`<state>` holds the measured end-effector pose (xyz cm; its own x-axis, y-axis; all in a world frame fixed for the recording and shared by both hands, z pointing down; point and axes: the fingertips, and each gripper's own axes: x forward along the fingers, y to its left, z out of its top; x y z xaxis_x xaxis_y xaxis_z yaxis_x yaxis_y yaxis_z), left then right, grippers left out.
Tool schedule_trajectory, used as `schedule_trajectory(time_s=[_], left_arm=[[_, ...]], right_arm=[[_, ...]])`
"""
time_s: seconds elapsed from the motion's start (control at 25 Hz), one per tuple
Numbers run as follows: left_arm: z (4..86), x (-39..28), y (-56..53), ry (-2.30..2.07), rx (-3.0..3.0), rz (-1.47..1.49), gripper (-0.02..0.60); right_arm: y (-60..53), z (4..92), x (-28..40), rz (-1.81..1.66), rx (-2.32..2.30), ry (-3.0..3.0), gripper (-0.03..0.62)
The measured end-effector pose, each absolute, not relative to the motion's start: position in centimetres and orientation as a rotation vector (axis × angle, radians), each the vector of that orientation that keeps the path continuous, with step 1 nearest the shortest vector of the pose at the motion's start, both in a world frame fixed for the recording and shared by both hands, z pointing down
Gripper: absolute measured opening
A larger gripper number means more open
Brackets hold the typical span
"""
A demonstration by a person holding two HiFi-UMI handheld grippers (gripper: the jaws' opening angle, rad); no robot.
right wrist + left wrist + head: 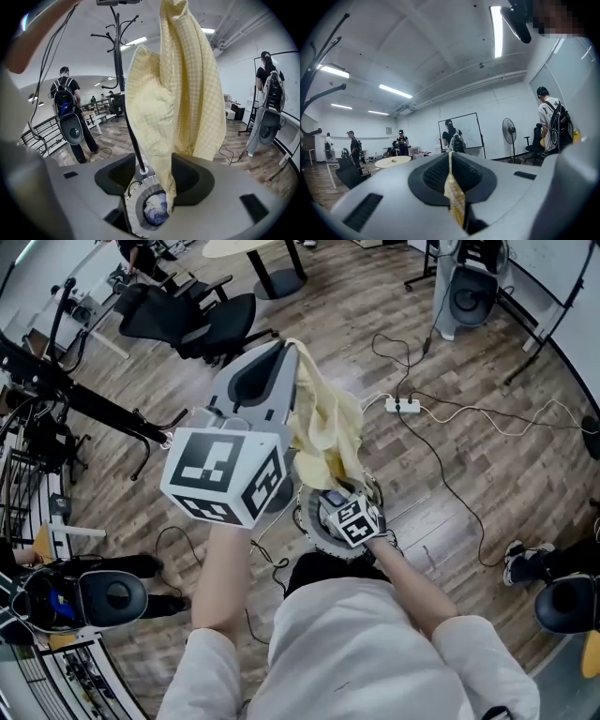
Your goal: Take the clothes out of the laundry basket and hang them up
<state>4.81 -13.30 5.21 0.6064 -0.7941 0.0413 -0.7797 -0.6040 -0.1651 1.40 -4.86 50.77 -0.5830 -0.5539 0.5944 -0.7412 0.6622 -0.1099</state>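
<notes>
Head view shows my left gripper [279, 357] raised just left of the frame's centre, its marker cube large in front of it, and a pale yellow checked garment [323, 432] trailing from its tip down the middle of the picture. In the left gripper view my jaws are pressed together on a narrow fold of that garment [454, 199] – the cloth runs as a thin yellow strip down the seam between the pads, low in the centre, with a whiteboard [461, 131] on the far wall behind it. My right gripper [152, 176] sits lower, just below centre in the head view and directly over the laundry basket [314, 538]. In the right gripper view those jaws stand wide apart and hold nothing; the garment's lower end [178, 93] hangs from the top of the frame down between them, closer to the pad on the right of the picture, and I cannot tell whether it brushes that pad. Below the gap, at the bottom centre, lies the basket's white ribbed rim [133, 206] with a bluish-white bundle of clothes [153, 208] inside – the garment's tip reaches down to the rim. A black coat stand [117, 56] rises in the upper left of that view, its pole coming down behind the cloth to a foot just above the basket.
</notes>
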Motion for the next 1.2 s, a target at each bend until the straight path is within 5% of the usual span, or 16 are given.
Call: schedule_trajectory(time_s=[0.24, 0.64, 1.2], left_arm=[[4.4, 3.7, -13.5, 1.364, -2.648, -0.187, 0.032], [5.3, -0.3, -14.2, 1.417, -2.616, -0.209, 0.032], [8.9, -10.5, -12.5, 1.536, -2.580, -0.175, 0.032]], right_arm=[[-6.9, 50.7, -0.1, 0.496, 1.031, -2.369, 0.211], [-8.0, 50.6, 1.4, 0.497, 1.129, -2.322, 0.011], [-9.3, 42.4, 6.0, 0.352, 1.313, -2.353, 0.015]])
